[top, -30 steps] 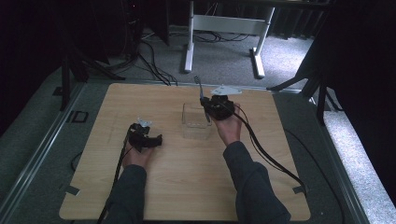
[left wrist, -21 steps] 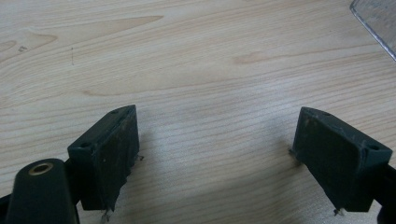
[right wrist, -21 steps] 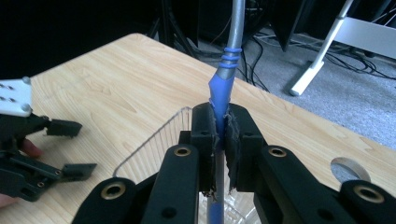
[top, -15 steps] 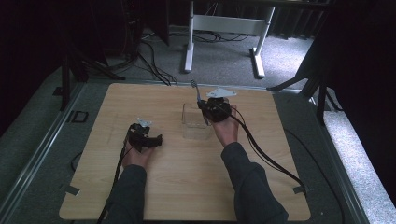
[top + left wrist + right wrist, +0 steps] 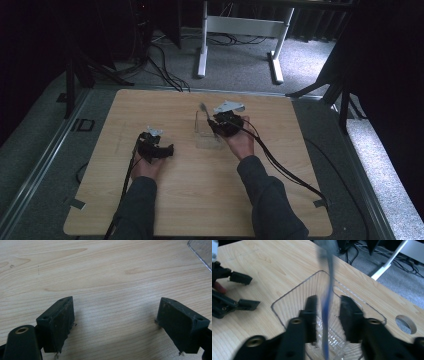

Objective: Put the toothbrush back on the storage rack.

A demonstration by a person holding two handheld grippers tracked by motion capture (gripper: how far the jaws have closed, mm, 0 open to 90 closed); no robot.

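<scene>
Hovering over the clear ribbed tray (image 5: 294,300), my right gripper (image 5: 327,312) has its jaws partly open, one on each side of a thin blue-handled utensil (image 5: 326,315) that stands upright between them. The utensil is motion-blurred, and I cannot tell whether the pads actually touch it. From the high view its grey tip (image 5: 203,106) rises over the tray's far edge (image 5: 200,114), with my right gripper (image 5: 220,127) just above the tray. My left gripper (image 5: 165,150) sits well to the tray's left, low over the wooden table (image 5: 200,200). Its jaws are spread wide with bare wood between them (image 5: 115,322), holding nothing. A corner of the tray (image 5: 202,252) lies ahead and to its right.
</scene>
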